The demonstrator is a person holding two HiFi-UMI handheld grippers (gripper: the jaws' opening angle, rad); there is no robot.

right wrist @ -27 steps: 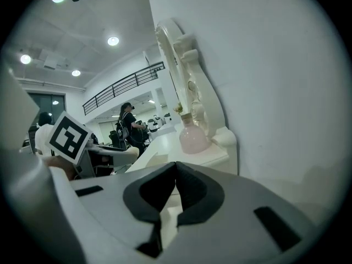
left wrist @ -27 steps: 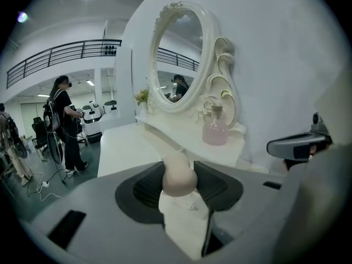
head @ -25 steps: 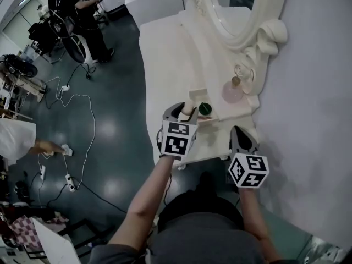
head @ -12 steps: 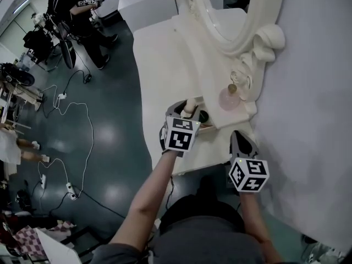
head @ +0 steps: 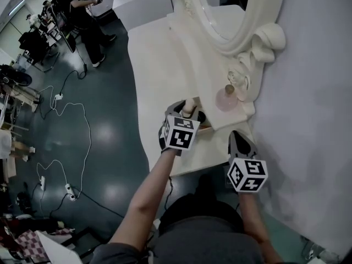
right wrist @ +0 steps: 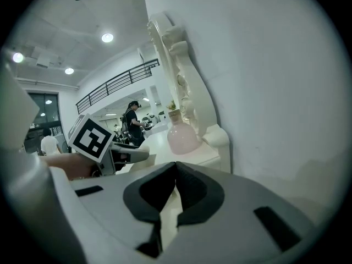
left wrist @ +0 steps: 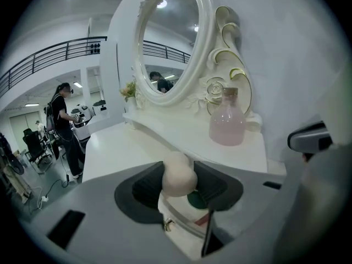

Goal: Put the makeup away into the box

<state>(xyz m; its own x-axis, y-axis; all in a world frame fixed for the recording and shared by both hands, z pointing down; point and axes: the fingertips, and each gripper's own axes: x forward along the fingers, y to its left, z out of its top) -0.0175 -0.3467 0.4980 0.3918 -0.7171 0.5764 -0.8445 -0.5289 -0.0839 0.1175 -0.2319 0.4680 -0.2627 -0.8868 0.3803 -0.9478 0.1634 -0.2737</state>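
My left gripper [left wrist: 179, 187] is shut on a beige egg-shaped makeup sponge [left wrist: 178, 174]. It hangs just above the open white box [left wrist: 177, 231], which holds a round green item [left wrist: 196, 200]. In the head view the left gripper [head: 187, 110] with the sponge [head: 188, 104] covers most of the box [head: 207, 127] at the front of the white dressing table [head: 159, 59]. My right gripper [head: 240, 141] stays at the table's near right corner. In its own view the right gripper [right wrist: 175, 189] is shut with nothing between its pads.
A pink glass bottle [head: 226, 98] with a cork stands behind the box against the ornate mirror frame [head: 258, 43]. A white wall runs along the right. People and cables are on the dark floor at the left.
The left gripper with the sponge has moved forward and down over the box and now hides the green item in the head view. The right gripper has kept still.
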